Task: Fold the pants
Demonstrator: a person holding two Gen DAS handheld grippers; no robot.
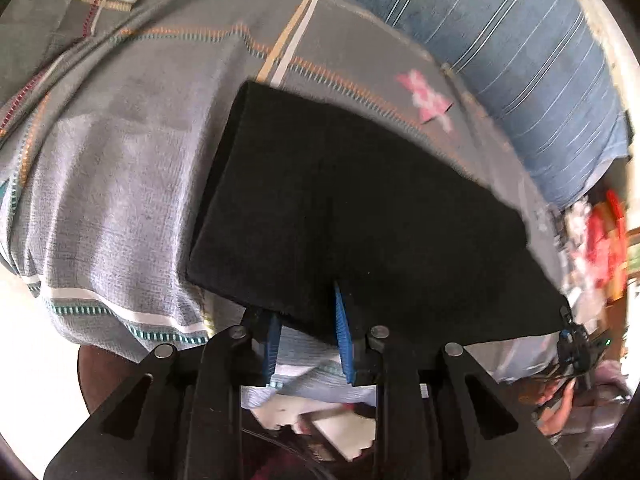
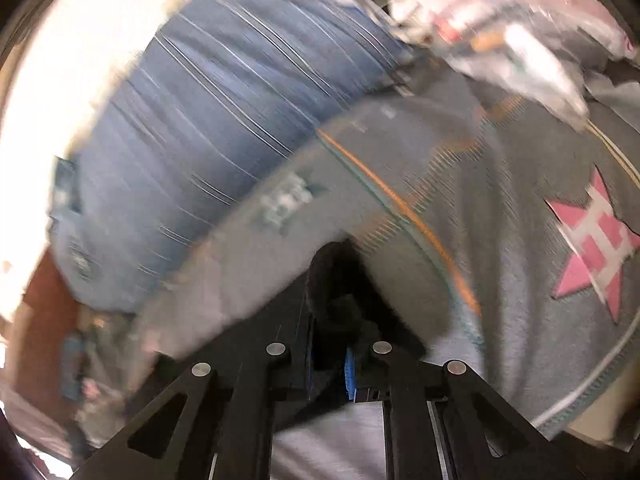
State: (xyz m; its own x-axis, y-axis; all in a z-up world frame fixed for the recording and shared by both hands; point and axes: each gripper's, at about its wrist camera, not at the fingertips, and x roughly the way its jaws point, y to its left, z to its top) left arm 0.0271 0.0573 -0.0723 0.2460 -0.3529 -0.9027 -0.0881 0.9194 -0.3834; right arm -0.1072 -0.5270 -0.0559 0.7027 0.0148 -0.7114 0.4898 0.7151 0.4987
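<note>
The black pants point(image 1: 352, 208) lie folded into a thick, flat, roughly rectangular pad on a grey bedspread point(image 1: 120, 184) with woven orange, white and teal stripes and pink cross-stitch stars point(image 1: 430, 98). The fabric looks matte and slightly fuzzy, with no label, logo or writing to be read. The left gripper point(image 1: 308, 340) reaches the near edge of the fold, a corner of cloth between its blue pads point(image 1: 342, 320), which do not visibly press on it. In the blurred right wrist view, the right gripper point(image 2: 332, 356) is clamped on a dark bunch of the pants point(image 2: 340, 280). A blue striped pillow point(image 1: 500, 60) lies beyond.
</note>
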